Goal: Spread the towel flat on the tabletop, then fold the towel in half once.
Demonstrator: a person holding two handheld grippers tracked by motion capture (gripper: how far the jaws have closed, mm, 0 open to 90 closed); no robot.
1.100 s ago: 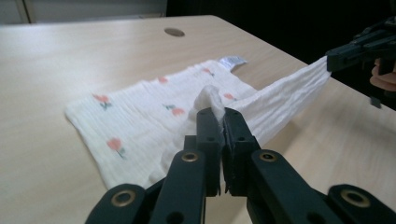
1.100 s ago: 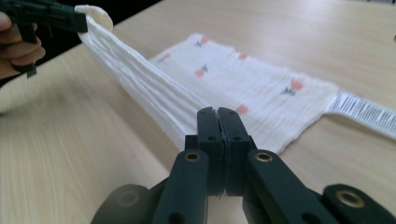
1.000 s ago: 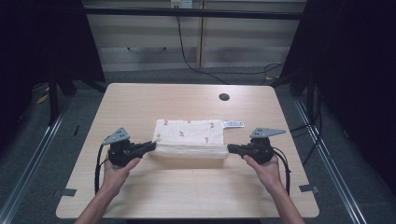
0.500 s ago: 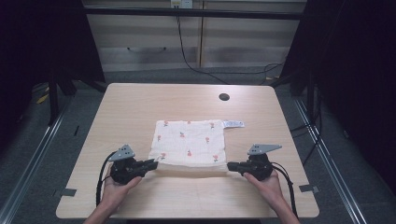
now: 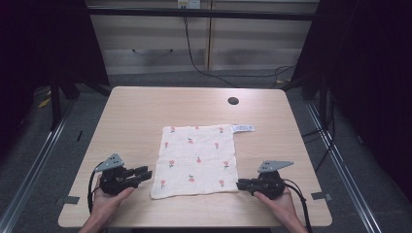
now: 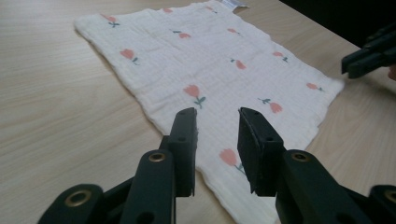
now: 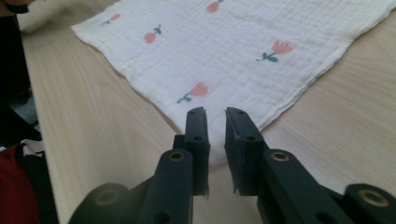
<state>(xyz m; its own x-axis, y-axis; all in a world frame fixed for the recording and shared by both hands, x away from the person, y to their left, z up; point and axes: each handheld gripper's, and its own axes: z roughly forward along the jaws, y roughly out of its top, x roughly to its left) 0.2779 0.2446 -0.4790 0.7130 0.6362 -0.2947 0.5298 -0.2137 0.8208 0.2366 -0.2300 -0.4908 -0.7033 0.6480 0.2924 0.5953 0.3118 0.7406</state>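
A white cloth [image 5: 197, 160] with small red flowers lies spread flat near the middle of the table [image 5: 136, 111], a little toward the person's edge. A white label [image 5: 243, 128] sticks out from its corner at 1 o'clock. A dark round hole [image 5: 233, 101] sits in the tabletop beyond it, at 12 o'clock from the label.

The left gripper [image 5: 144, 173] rests low at the cloth's 8 o'clock corner, held in the left hand [image 5: 104, 204]. In the left gripper view its jaws stand apart, released, over the cloth's near edge with nothing between them.

The right gripper [image 5: 241, 184] sits at the cloth's 4 o'clock corner, held in the right hand [image 5: 279, 206]. In the right gripper view its jaws are parted by a narrow gap, the cloth's corner lying just ahead of the tips, ungrasped.
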